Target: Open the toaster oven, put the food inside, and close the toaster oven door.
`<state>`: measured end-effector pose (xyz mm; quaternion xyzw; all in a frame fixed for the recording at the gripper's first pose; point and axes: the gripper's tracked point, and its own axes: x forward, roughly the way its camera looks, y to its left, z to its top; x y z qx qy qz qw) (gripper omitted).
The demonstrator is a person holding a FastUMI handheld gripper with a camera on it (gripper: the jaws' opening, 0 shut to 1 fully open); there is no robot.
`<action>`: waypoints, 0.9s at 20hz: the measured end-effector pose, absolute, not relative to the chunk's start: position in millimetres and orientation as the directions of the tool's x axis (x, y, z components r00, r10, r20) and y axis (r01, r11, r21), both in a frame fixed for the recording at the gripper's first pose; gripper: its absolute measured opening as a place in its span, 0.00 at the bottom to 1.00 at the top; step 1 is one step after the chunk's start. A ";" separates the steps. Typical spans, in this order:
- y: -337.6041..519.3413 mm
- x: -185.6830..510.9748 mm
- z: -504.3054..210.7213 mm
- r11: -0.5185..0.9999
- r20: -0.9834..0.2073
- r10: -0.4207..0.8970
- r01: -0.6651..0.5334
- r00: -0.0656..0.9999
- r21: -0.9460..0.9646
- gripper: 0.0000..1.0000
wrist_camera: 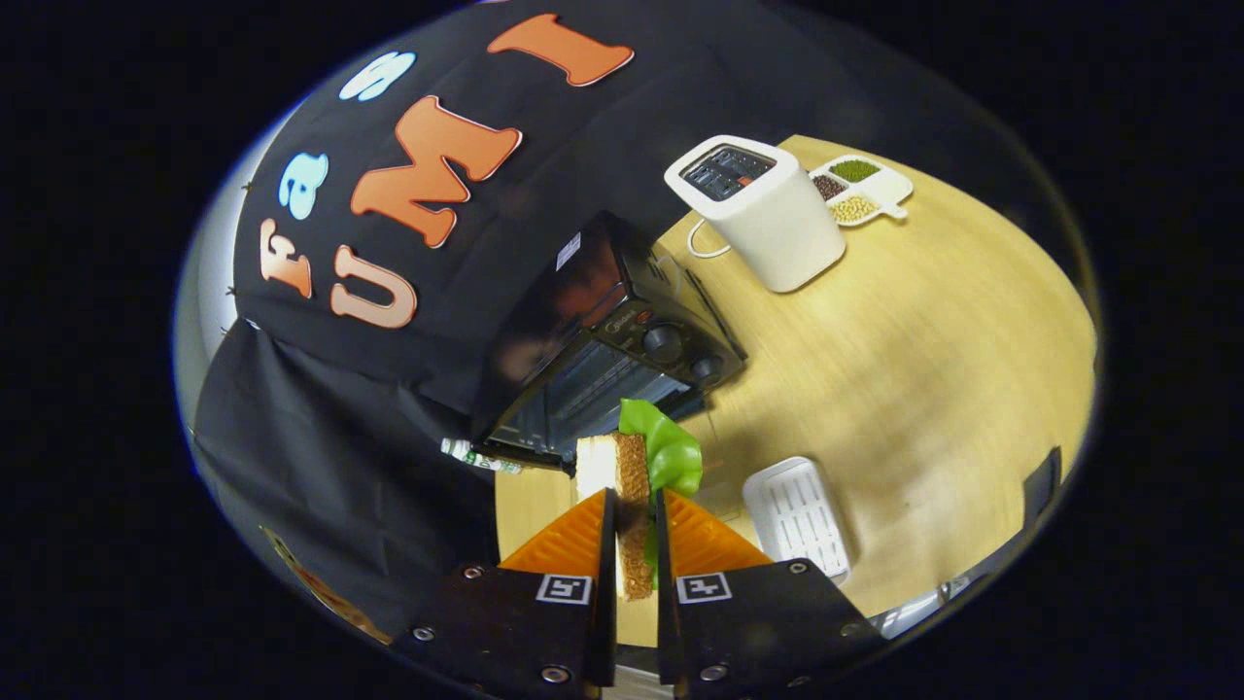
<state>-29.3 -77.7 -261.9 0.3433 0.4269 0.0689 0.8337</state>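
A light wooden table (933, 369) stands against a black cloth wall (321, 437), with glare on the wood.

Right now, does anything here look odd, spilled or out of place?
Nothing spilled or damaged. The gripper is shut on the sandwich, held on edge, lettuce sticking out. The toaster oven just beyond looks tilted, but so does the whole view. The white tray lies flat on the table.

Little can be read here; the toaster oven (622, 340), just beyond the hand-held gripper (637, 530), carries a small brand mark on its control panel, too blurred to make out; a pale sticker on its top is illegible; each finger base bears a square black-and-white marker, no letters.
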 end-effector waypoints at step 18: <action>-9.7 76.9 -344.0 0.315 -0.469 0.285 0.381 0.836 0.869 0.17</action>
